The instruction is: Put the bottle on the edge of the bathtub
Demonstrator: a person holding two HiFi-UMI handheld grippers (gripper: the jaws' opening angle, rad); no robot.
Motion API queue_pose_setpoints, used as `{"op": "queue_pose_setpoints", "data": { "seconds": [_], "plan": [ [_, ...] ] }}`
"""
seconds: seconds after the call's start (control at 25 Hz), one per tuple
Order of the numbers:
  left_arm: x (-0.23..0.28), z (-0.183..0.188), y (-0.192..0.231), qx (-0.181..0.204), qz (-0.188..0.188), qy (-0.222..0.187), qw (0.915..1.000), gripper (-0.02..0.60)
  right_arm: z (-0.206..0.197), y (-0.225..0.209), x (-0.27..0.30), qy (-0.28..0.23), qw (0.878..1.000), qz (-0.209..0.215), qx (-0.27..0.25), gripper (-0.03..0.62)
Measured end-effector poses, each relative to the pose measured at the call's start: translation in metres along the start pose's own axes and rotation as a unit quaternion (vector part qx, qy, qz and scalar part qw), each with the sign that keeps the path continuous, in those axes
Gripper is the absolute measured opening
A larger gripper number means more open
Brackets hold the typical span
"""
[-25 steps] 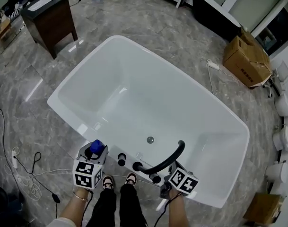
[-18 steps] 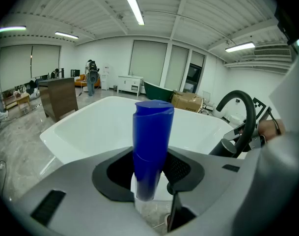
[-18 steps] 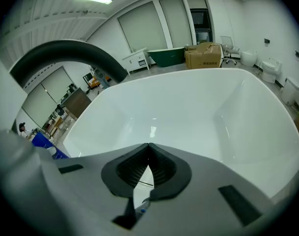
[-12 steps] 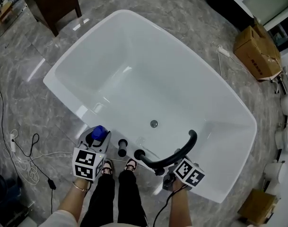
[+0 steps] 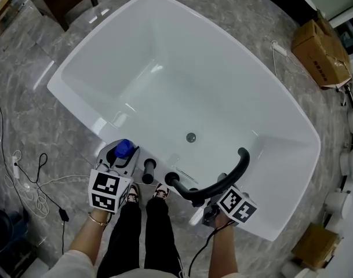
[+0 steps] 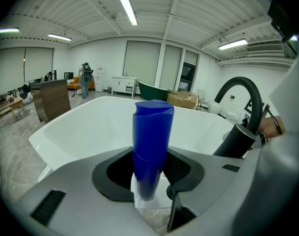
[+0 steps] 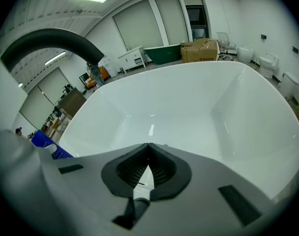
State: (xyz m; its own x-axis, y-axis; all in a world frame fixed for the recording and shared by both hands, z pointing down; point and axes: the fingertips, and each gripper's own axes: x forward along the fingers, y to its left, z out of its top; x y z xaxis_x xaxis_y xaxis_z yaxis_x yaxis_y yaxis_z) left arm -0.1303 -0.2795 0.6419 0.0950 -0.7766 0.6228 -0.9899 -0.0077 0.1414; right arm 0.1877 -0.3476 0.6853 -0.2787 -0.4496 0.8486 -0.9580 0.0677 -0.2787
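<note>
The person wears black trousers (image 5: 142,236), pale trainers with dark and reddish trim (image 5: 160,190), a thin bracelet (image 5: 97,219) and a light sleeve (image 5: 65,265). The smooth grey left gripper (image 6: 149,154) and right gripper (image 7: 148,149) have ribbed black jaw linings. Each carries a black-and-white marker cube (image 5: 109,191). A black cable (image 5: 200,252) trails from the right one.

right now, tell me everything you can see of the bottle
The bottle shows a tall, glossy deep-blue plastic-looking upper part with a slanted top, over a pale whitish base. It stands upright between the jaws of the left gripper, which press its sides, at the near rim of the bathtub. Whether its bottom touches the rim cannot be told.
</note>
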Motion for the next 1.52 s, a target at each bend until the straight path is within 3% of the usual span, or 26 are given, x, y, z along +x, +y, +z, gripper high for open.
{"op": "queue_pose_setpoints", "data": {
  "seconds": [0.92, 1.52],
  "plan": [
    [0.004, -0.005, -0.008, 0.038, -0.025, -0.036, 0.9983, 0.169, 0.008, -0.012, -0.001, -0.013, 1.000, -0.011, 0.014, 0.026],
    [-0.003, -0.008, -0.008, 0.033, -0.031, -0.041, 0.9981, 0.170, 0.003, -0.014, -0.004, -0.020, 0.999, -0.020, 0.021, 0.026]
  ]
}}
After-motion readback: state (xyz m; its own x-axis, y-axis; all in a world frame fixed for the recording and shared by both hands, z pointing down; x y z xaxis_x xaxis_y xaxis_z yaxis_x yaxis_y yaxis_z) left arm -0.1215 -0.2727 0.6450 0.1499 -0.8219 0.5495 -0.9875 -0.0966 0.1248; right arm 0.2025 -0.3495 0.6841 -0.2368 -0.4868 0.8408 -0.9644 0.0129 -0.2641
